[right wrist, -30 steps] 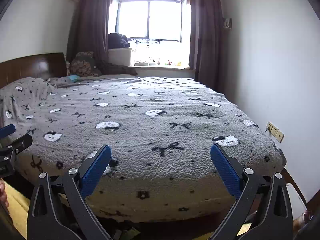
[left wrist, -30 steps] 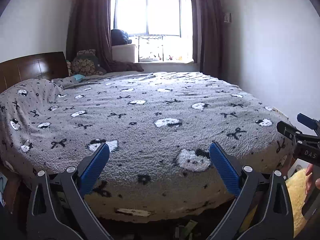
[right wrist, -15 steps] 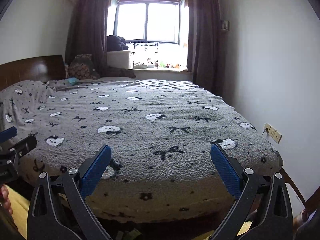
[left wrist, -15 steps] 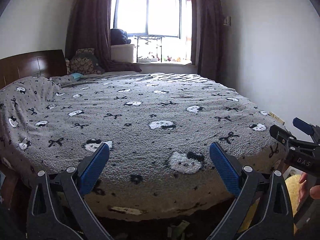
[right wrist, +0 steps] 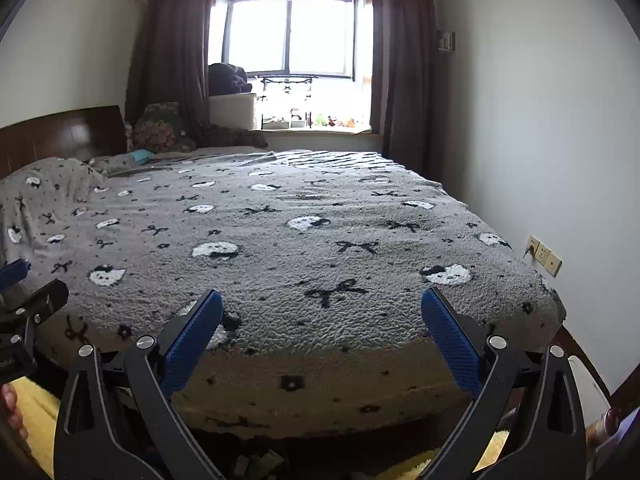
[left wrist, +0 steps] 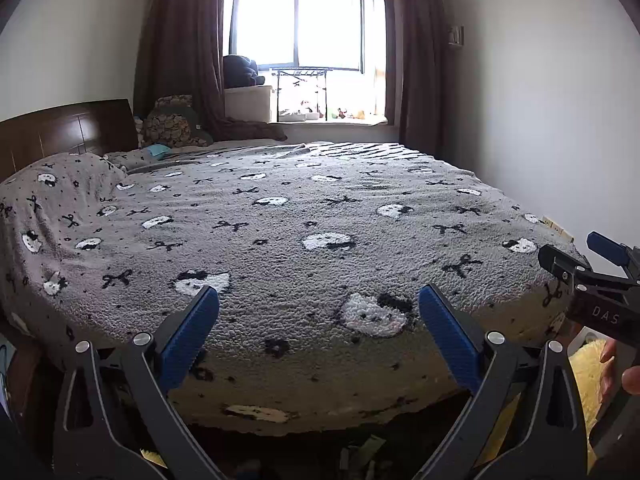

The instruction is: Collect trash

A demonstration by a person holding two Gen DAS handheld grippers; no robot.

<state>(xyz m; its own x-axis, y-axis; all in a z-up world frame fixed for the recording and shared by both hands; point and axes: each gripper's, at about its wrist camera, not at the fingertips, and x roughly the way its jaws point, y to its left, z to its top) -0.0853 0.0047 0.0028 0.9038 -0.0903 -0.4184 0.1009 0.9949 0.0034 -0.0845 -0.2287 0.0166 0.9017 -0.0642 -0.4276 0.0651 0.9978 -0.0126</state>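
Observation:
My left gripper [left wrist: 318,308] is open and empty, held level in front of the foot of a bed. My right gripper [right wrist: 322,308] is open and empty beside it; it also shows at the right edge of the left wrist view [left wrist: 588,272]. Small scraps of litter [left wrist: 362,454] lie on the dark floor under the bed's foot edge, between the left gripper's arms; they also show in the right wrist view [right wrist: 260,460]. What the scraps are is too dark to tell.
A large bed with a grey patterned blanket [left wrist: 300,220] fills the room, wooden headboard [left wrist: 64,132] at left. Window with dark curtains [left wrist: 304,28] behind. White wall with sockets [right wrist: 544,254] at right. Yellow rug [left wrist: 588,380] on the floor.
Both grippers have risen and tilted up a little, so the bed sits lower in view and more wall and window shows. The jaws stayed open.

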